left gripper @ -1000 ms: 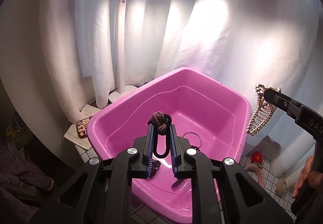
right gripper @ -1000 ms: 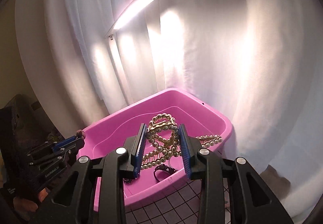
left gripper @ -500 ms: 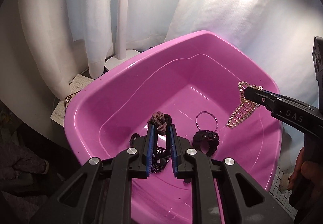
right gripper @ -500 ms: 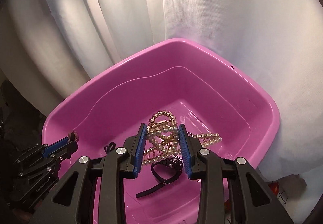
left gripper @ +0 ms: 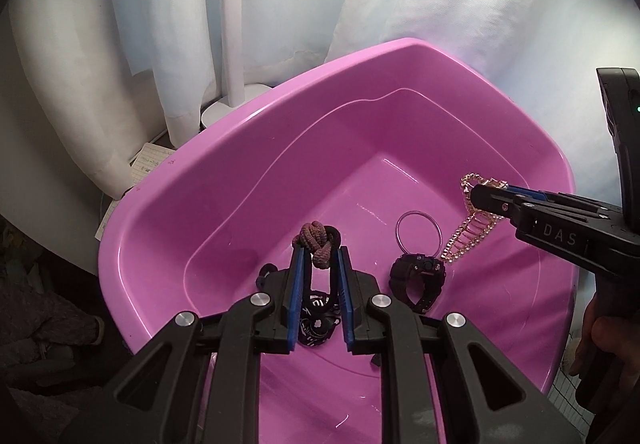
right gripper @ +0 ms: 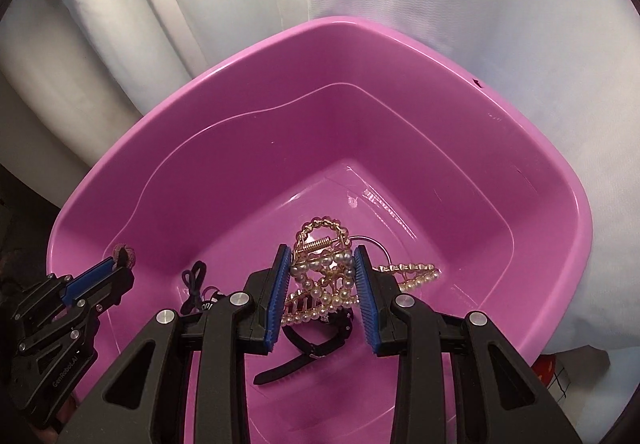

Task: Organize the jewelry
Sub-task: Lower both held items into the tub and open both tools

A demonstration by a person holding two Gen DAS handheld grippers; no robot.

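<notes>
Now both grippers have dropped into the pink tub (left gripper: 248, 132) — left gripper (left gripper: 319, 258) clamps the knotted hair tie (left gripper: 316, 242), right gripper (right gripper: 322, 264) the pearl claw clip (right gripper: 324, 272) — release looks next.

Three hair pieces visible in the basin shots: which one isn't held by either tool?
The small dark hair tie lying loose on the pink basin floor. The knotted brown scrunchie is clamped in the left tool; the pearl claw clip is in the right tool.

Both wrist cameras sit close above the pink basin (left gripper: 248, 148), each looking steeply down along its own fingers into the bowl. The left view enters from about 7 o'clock, the right from 5; they share the basin floor and the white curtain (right gripper: 460, 4) behind.
</notes>
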